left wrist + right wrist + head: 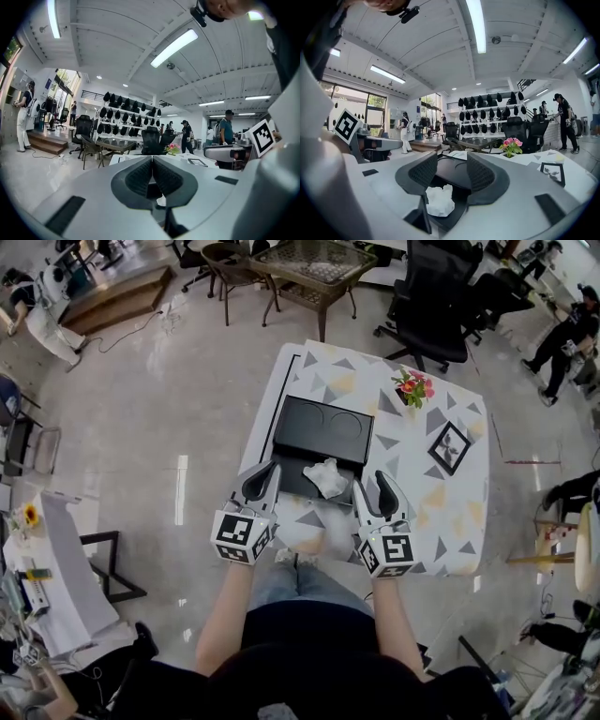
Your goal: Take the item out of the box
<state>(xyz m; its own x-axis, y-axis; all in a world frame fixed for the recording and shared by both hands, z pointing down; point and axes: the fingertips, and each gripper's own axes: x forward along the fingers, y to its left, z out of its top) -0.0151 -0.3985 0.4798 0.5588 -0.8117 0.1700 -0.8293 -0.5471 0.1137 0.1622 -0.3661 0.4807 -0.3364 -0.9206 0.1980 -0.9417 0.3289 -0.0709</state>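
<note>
So the table (427, 498) has a white cloth with grey and yellow triangles on it, and it stands on a shiny pale floor (159, 418) in a big open office. There's a wicker table (314, 268) and a black office chair (433, 296) past the far edge, and people off at the sides. On the cloth are a small pot of pink flowers (412, 386) and a black picture frame (449, 447), both out to my right.

The black box (314, 423) sits in the middle. The crumpled white item (328, 476) lies in it, right at the near edge.

Both my forearms are reaching straight out. My left gripper (262, 474) is by the box's near left corner, with its fingers pressed together on nothing. My right gripper (369, 486) is just right of the item with its fingers spread. In the right gripper view the item (439, 200) shows low between them, not pinched.
</note>
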